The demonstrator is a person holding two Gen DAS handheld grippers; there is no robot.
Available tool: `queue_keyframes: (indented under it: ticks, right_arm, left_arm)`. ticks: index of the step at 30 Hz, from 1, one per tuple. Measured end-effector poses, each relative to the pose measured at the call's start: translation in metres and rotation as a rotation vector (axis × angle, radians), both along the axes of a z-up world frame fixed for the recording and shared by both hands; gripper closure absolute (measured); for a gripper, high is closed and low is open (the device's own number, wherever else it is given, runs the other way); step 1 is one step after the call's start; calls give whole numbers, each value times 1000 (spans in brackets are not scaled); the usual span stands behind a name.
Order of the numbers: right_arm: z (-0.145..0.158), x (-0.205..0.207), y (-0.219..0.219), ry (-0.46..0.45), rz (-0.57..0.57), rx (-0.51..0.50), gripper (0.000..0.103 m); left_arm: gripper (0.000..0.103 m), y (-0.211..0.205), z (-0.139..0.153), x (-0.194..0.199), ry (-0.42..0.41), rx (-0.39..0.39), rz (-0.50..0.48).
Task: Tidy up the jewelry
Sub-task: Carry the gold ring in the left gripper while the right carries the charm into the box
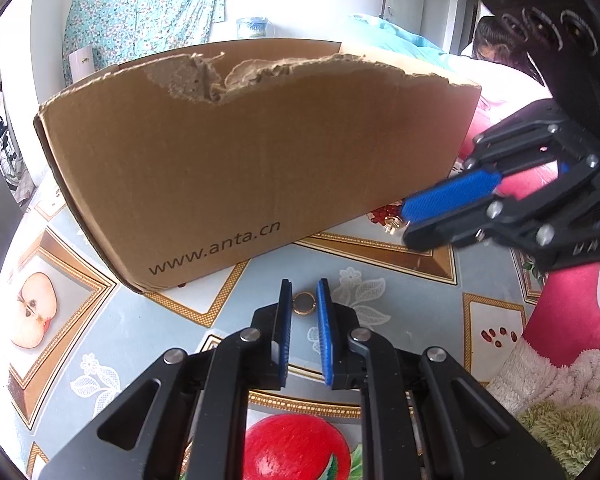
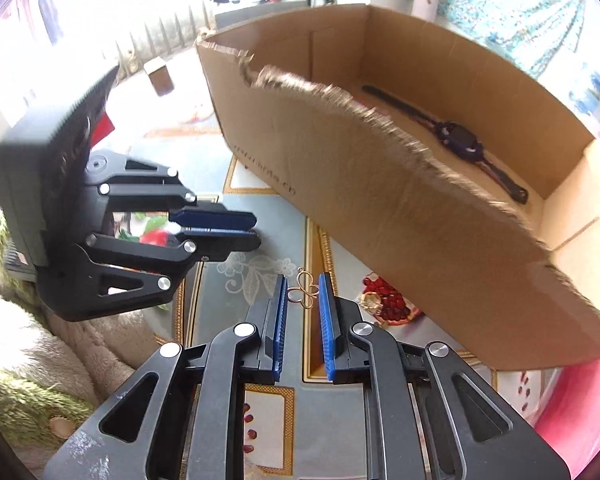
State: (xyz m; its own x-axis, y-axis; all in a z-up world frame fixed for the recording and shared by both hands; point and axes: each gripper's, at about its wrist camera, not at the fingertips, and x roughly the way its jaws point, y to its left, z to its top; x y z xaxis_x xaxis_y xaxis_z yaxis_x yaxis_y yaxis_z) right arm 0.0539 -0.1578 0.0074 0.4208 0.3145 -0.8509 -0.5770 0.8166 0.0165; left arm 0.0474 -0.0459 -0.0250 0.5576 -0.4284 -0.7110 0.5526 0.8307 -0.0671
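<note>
both tongs hang low over the desk [image 1: 400,292], and each one has its own small piece of jewelry between its blue pads. left tongs [image 1: 304,304] stand apart, with the gold ring [image 1: 303,303] lying flat on the desk exactly in the gap, near the tips, not yet touched as far as i can judge. right tongs [image 2: 303,294] are also apart, and the thin gold wire earring [image 2: 303,290] lies between their tips; it seems to reach from one pad to the other, but i cannot tell if they already press it. its long axis runs across the gap, so closing would push along this axis. from both tongs the cardboard box [image 2: 380,200] lies ahead and higher, its torn front wall between them and the inside, where a dark watch [image 2: 460,138] lies on the bottom. another gold piece [image 2: 370,302] rests on the desk just to the right of the right tongs, near the foot of the box. my judgement is that each tongs needs only to close, then rise over the wall.
</note>
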Motion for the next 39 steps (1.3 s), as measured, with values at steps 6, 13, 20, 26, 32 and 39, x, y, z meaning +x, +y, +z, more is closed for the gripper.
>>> queue_keyframes:
  ticks: [6, 13, 20, 26, 32, 39]
  right_arm:
    - [36, -11, -25, -60, -76, 97, 89]
    - [98, -12, -50, -169, -79, 233, 89]
    - [111, 45, -65, -155, -126, 242, 89]
    - [67, 108, -62, 59, -164, 156, 89]
    - [36, 143, -56, 167, -153, 45, 89]
    - [42, 151, -69, 144, -152, 81, 85]
  left_arm:
    - [92, -1, 8, -5, -5, -8, -17]
    - [92, 4, 67, -24, -63, -102, -97]
    - [92, 8, 143, 3, -153, -251, -92]
    - [97, -27, 119, 89, 79, -118, -5]
    - [97, -49, 76, 145, 272, -44, 63]
    - [97, -51, 72, 152, 286, -37, 140]
